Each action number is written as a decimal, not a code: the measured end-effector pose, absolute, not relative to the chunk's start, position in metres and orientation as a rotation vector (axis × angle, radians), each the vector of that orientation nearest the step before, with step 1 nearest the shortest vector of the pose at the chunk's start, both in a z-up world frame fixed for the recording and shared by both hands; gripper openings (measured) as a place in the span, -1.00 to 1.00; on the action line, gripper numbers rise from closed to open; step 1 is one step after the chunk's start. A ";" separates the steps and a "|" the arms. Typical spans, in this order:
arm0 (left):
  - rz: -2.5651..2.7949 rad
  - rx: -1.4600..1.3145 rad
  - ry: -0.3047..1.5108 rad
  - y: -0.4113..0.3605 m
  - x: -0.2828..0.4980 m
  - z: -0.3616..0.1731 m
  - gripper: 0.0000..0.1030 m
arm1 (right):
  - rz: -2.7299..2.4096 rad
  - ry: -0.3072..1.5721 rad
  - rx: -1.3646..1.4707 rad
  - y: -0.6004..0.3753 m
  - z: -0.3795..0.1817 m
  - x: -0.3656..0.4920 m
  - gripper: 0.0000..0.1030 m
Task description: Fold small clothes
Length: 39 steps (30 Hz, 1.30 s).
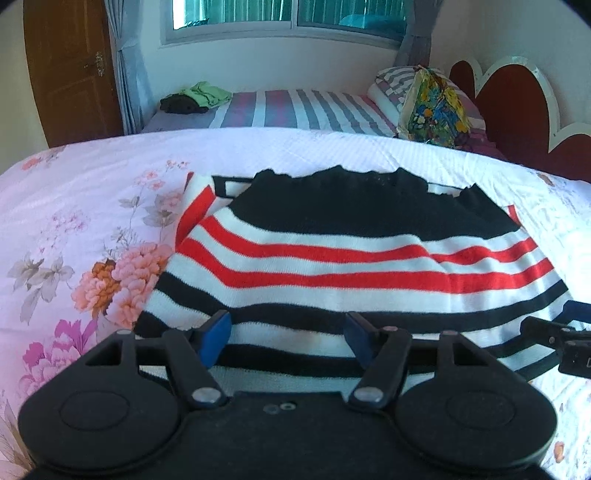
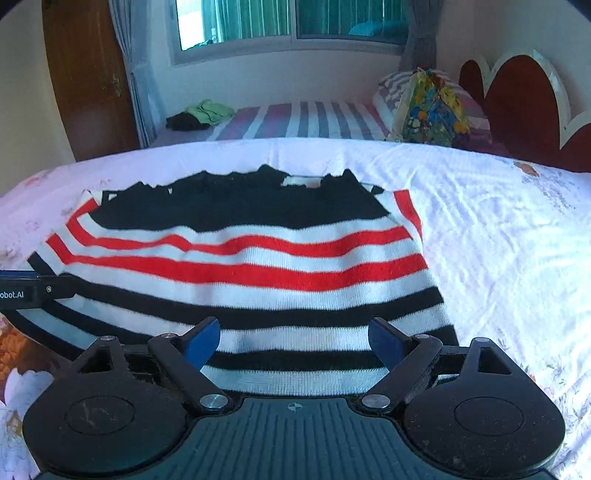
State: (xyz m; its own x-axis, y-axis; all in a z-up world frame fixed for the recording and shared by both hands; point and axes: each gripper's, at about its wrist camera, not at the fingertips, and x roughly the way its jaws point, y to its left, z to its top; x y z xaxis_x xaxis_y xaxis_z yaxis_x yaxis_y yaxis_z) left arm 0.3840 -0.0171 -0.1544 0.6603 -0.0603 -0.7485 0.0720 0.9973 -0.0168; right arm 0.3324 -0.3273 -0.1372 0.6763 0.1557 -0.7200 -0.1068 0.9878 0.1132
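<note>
Lying flat on the floral bedspread: one striped knit garment, black, red and white, folded. Left claw released, blue fingertips parted above its near-left hem, nothing gripped. Right claw released, spread wider above the near-right hem. Neither visibly touches the cloth.

Bedroom setup here: white bedspread with pink and orange flower print covers the near bed. Behind it is a second bed with a grey, pink and white striped sheet, with a crumpled lime green garment lying on a dark brown one at its far left corner. A colourful patterned bag leans against striped pillows. Red scalloped headboard with white trim on the right, brown wooden door left, window with grey curtains at the back.
</note>
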 end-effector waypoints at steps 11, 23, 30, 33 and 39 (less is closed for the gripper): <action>-0.053 0.035 0.798 -0.024 0.411 -0.145 0.36 | 0.139 0.774 0.035 -0.335 -0.120 0.374 0.68; -0.023 -0.077 0.875 0.004 0.433 -0.181 0.50 | 0.159 0.826 0.025 -0.329 -0.157 0.413 0.68; -0.001 -0.069 0.851 0.003 0.427 -0.170 0.40 | 0.164 0.812 0.022 -0.327 -0.156 0.412 0.71; -0.014 -0.063 0.829 0.003 0.428 -0.165 0.41 | 0.203 0.791 0.075 -0.321 -0.147 0.409 0.71; 0.005 -0.049 0.883 0.006 0.446 -0.180 0.39 | 0.255 0.797 0.069 -0.288 -0.148 0.413 0.71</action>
State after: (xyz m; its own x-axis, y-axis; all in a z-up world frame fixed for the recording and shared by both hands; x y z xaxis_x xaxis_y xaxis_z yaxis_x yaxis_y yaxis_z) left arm 0.4461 0.0065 -0.1797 0.6351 -0.0161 -0.7722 -0.0248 0.9988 -0.0412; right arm 0.4128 -0.2883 -0.1480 0.6698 0.2521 -0.6985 -0.2004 0.9671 0.1569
